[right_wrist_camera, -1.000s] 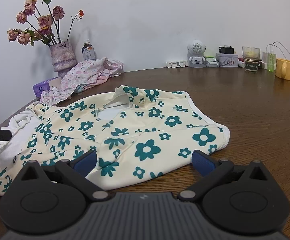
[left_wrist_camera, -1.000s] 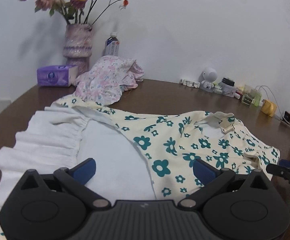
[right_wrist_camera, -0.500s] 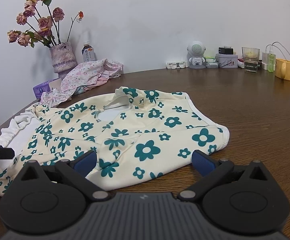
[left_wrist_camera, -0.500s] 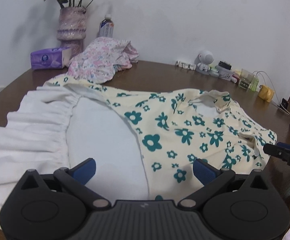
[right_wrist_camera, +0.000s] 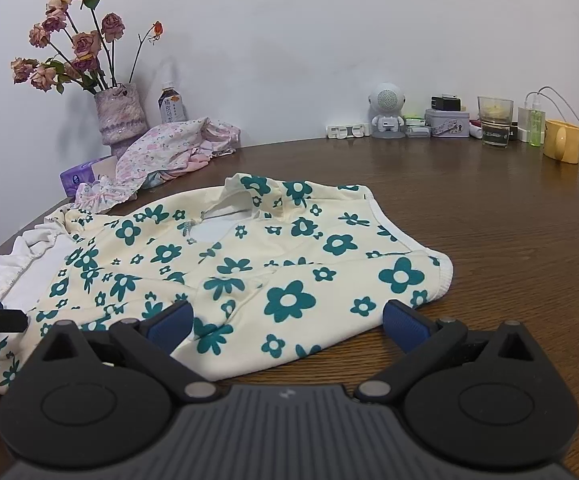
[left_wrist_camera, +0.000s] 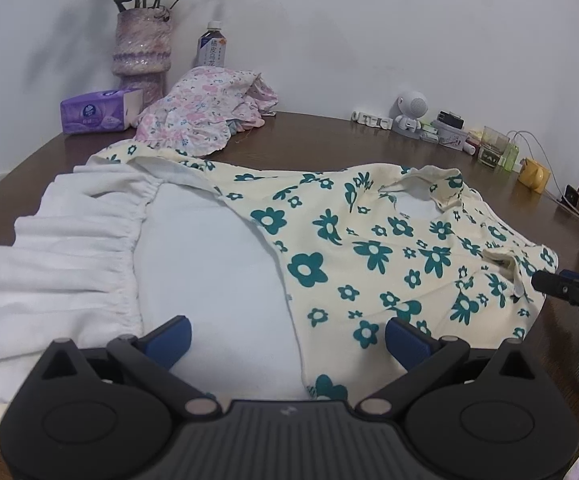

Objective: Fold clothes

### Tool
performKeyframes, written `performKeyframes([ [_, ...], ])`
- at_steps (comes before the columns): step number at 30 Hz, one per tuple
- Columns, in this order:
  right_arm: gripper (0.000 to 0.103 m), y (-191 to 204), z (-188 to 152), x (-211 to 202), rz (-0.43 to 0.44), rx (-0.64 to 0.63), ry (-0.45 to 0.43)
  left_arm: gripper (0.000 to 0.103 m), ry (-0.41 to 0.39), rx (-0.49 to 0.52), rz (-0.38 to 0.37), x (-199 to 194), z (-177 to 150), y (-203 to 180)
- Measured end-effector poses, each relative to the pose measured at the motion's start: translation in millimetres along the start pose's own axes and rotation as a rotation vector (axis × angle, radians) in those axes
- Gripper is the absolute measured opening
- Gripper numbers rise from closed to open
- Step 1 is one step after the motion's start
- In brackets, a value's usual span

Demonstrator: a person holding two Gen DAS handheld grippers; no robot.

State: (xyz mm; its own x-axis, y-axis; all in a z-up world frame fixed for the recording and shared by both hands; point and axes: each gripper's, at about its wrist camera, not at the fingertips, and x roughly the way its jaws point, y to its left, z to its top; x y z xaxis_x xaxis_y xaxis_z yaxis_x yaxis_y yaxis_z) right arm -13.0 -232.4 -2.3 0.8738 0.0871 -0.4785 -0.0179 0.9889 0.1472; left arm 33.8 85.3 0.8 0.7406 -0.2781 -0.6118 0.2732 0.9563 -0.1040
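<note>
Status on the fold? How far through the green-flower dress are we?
Done: the cream dress with teal flowers lies on the brown wooden table, one side turned over so its white lining shows.

In hand: nothing. The left gripper and right gripper are both open over the fabric.

Left: the rest of the folds, and the crumpled pink floral garment by the purple vase is unfolded.

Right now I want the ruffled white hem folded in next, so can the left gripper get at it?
Probably yes. The left gripper is open over the dress's white lining, and the white ruffled hem lies flat just to its left with nothing on it or between them.
</note>
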Motion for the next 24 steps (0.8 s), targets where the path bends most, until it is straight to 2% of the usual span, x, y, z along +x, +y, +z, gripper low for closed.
performKeyframes([
  [5, 0.103, -1.2, 0.2, -0.1, 0.001, 0.002, 0.000, 0.103, -0.003, 0.068, 0.045, 2.7, -4.4, -10.1],
  [24, 0.103, 1.3, -0.2, 0.6, -0.009, 0.000, 0.001, 0.103, -0.011, 0.060, 0.047, 3.2, -5.3, -8.6],
])
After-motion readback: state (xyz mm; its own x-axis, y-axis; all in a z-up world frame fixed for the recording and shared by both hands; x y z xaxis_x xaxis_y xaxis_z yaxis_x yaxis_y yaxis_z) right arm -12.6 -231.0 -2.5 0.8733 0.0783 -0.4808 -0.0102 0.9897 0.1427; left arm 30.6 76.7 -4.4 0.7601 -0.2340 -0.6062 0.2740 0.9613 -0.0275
